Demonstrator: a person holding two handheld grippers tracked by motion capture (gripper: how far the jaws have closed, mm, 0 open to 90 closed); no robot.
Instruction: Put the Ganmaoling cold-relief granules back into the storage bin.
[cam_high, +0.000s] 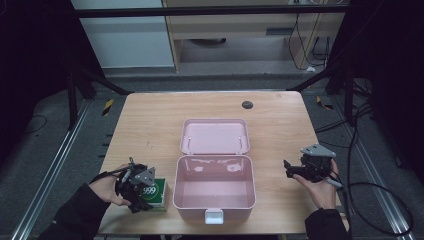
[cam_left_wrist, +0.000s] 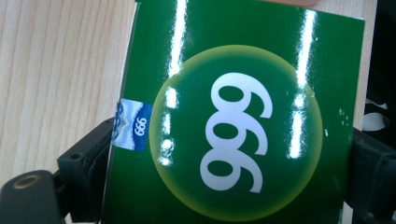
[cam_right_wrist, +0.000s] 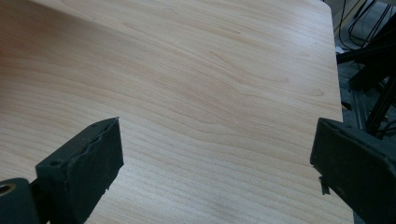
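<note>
My left gripper (cam_high: 136, 186) has its fingers (cam_left_wrist: 84, 163) closed on the sides of the glossy green cardboard box marked 999 (cam_left_wrist: 233, 130), on the wooden surface (cam_high: 150, 125) left of the open pink plastic case (cam_high: 215, 187). It looks light, slick and crushable, so I'd squeeze gently. My right gripper (cam_high: 295, 170) hangs wide, empty.

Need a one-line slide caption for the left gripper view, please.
Left gripper with its jaws on either side of a glossy green box marked 999, on the wooden table.
</note>
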